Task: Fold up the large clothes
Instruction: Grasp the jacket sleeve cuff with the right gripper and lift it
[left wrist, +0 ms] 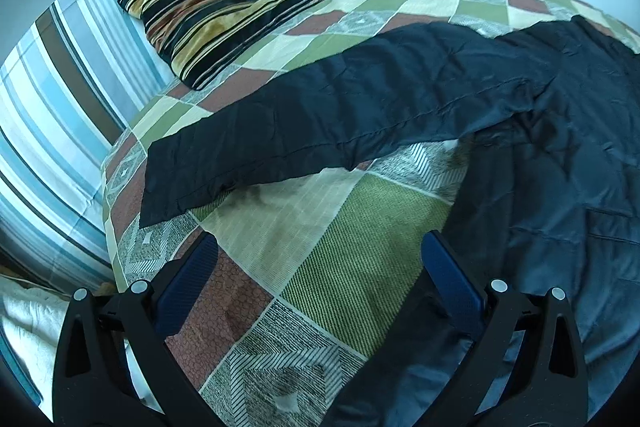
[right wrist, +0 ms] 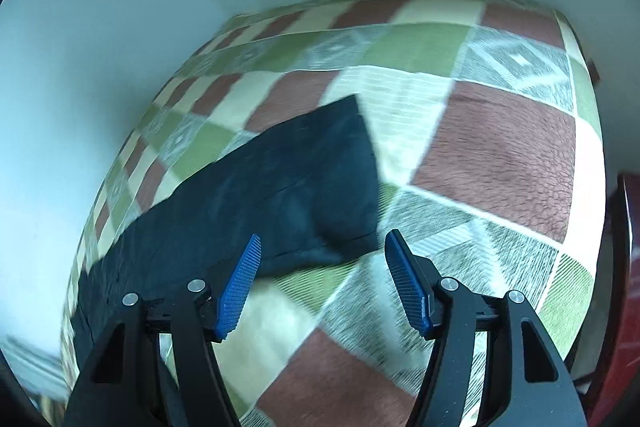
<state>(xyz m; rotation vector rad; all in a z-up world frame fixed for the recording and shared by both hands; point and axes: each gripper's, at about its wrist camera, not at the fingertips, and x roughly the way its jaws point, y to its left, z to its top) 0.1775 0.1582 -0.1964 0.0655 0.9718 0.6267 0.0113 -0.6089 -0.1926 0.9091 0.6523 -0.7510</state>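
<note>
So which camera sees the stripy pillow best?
The left wrist view: the pillow lies sharp and whole on the bed, beside the dark trousers. The right wrist view doesn't show it, only blurry bed and trousers.

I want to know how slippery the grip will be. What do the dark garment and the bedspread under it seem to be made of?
The dark garment looks like a thin, smooth woven fabric, perhaps synthetic: it has a faint sheen, fine crinkles and stitched seams. The checked bedspread looks like matte printed cotton-type cloth with a visible woven texture, though that texture may partly be print. Neither can be told for certain.
</note>
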